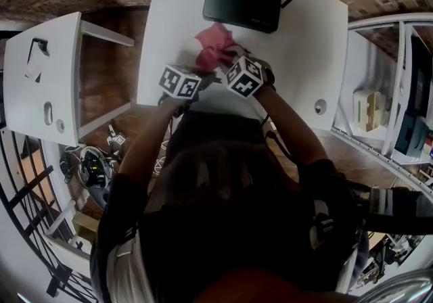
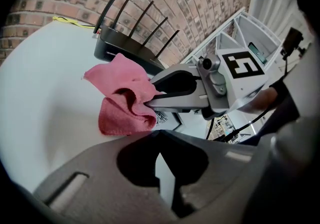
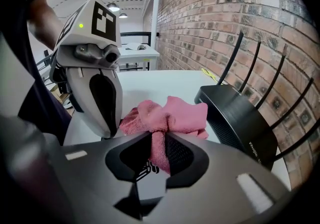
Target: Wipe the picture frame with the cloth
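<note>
Right gripper (image 3: pixel 157 138) clamps a fold of the pink cloth (image 3: pixel 175 115), its jaws closed part-way onto the fabric, above a white table (image 1: pixel 298 58) set against a brick wall (image 3: pixel 240 13). The cloth is bunched. Its loose bulk spills beyond the fingertips toward a black router (image 1: pixel 242 3) at the table's far end, and a narrow tail hangs down through the gap behind the jaws.

Just beside it, the left gripper (image 2: pixel 157 135) has its jaws drawn fully together. A white sliver shows in the opening behind its tips; whether that is the frame's edge caught in the jaws cannot be told.

The picture frame (image 2: pixel 167 119) lies under the cloth's lower edge, near the table's front edge, between the two grippers. Only one corner shows in the left gripper view: a white face with a black line drawing turned upward, a dark edge, the corner pointing to that view's lower right. The right gripper view gives another scrap of the same drawing beneath the hanging cloth. With so little exposed, the frame's long axis cannot be made out.

In the head view the frame is hidden under the grippers' marker cubes (image 1: pixel 245 75) and the cloth, and the person's arms (image 1: pixel 291 126) and dark top fill the lower half.
</note>
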Demonstrator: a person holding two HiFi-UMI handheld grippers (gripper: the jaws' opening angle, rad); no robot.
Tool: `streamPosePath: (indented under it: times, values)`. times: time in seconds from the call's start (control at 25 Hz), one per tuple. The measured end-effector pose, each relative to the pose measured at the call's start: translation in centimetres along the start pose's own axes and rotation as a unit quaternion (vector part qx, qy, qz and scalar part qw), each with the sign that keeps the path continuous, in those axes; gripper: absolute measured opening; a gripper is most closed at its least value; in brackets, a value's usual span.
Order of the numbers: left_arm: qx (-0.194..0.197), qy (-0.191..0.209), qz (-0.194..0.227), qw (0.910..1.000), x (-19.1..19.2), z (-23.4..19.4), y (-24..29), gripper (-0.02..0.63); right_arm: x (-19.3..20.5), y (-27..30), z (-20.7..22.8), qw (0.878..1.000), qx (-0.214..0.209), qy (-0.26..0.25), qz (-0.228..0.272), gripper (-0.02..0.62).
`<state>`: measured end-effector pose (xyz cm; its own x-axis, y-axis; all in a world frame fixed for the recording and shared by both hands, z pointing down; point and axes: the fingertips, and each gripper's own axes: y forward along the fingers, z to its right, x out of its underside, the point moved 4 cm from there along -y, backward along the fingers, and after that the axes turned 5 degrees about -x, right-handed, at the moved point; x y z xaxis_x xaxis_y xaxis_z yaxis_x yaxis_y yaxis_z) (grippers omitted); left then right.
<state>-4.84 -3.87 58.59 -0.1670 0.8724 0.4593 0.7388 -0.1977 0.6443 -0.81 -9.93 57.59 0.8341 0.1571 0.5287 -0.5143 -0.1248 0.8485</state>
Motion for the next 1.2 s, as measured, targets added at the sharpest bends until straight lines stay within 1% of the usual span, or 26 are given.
streamPosePath:
  times: [0.32,1.2]
  values:
    - [0.002,-0.005,0.002,1.0000,0.0,-0.1,-0.1,0.002,1.6,-1.1,0.4,1.000,0.012,0.012,-0.006,0.078]
    - [-0.001,-0.002,0.000,1.0000,-0.1,-0.2,0.1,0.002,5.9,-3.7,1.6,0.997,0.045,0.057,-0.007,0.080]
